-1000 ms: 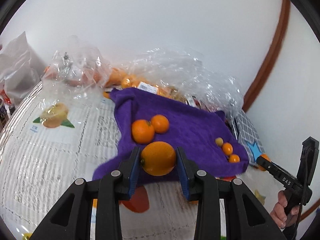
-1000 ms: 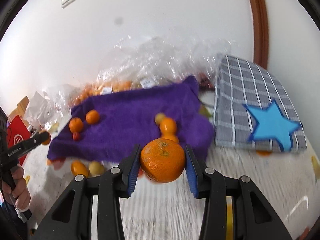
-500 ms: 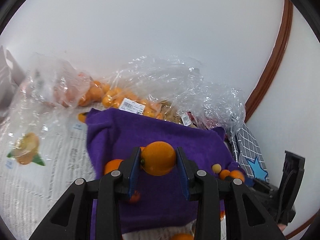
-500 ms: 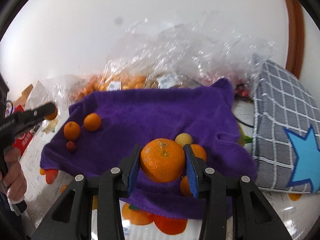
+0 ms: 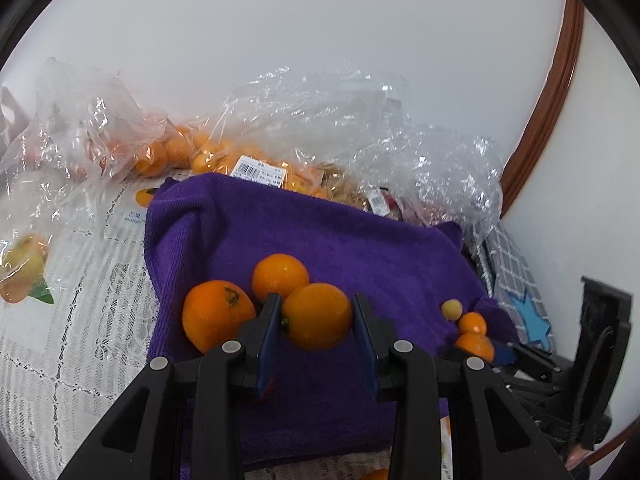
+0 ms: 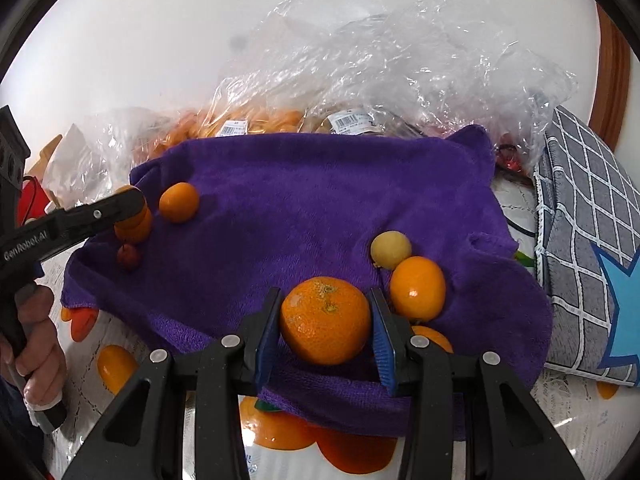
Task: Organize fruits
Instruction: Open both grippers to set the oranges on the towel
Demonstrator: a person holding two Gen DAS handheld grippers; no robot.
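- Now our left claw (image 5: 316, 322) is clamped on an orange (image 5: 317, 316), two oranges (image 5: 280, 276) touching at 10 o'clock.
- Our right claw (image 6: 325, 326) grips a tangerine (image 6: 325, 320); small fruits (image 6: 417, 288) sit at 2 o'clock on the purple towel (image 6: 300, 208).

It looks like a home: a desk (image 5: 60, 360) under a white lace cloth with printed fruit, shop bags (image 6: 360, 80) of oranges with price labels, a plain white wall (image 5: 320, 20) and brown wooden trim (image 5: 548, 92).
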